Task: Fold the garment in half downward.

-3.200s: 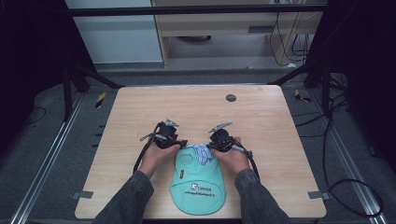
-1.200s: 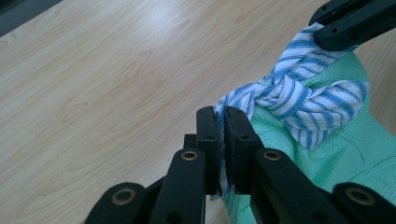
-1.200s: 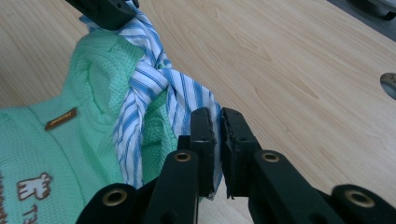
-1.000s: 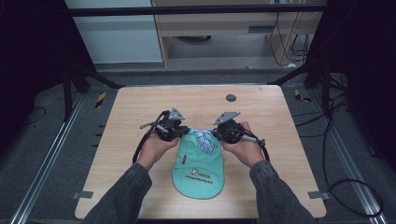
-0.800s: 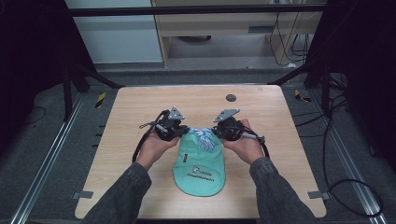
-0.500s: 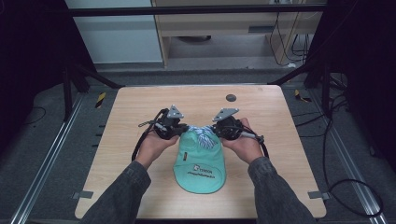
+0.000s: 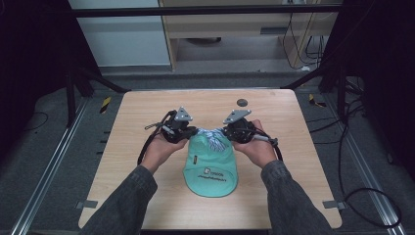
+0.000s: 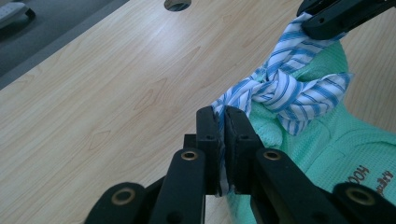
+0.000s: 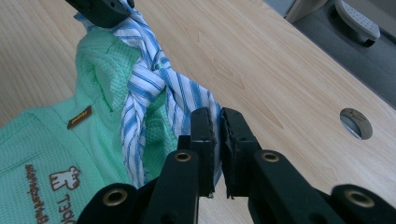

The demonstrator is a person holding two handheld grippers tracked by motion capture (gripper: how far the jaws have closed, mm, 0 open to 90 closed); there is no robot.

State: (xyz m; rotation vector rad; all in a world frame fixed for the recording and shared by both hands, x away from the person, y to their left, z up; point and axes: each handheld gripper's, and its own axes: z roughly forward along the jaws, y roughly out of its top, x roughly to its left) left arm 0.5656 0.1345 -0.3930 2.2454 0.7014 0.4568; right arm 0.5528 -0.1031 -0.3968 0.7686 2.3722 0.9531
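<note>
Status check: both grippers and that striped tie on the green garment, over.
Left gripper and right gripper shut on striped tie ends. Knot formed atop green garment. Nothing in the way on the table.

Both forearms, in dark grey sleeves, are being stretched forward from the bottom edge of the high view. The left gripper [image 7: 188, 133] is being held in the left hand [image 7: 160, 148], its jaws pointing inward toward the other gripper. The right gripper [image 7: 226, 132] is being held in the right hand [image 7: 255, 148], pointing back at it. The two are being kept level and near each other. In the left gripper view [image 8: 221, 140] and the right gripper view [image 9: 216, 144] the black jaws are being pressed together on thin cloth.
</note>
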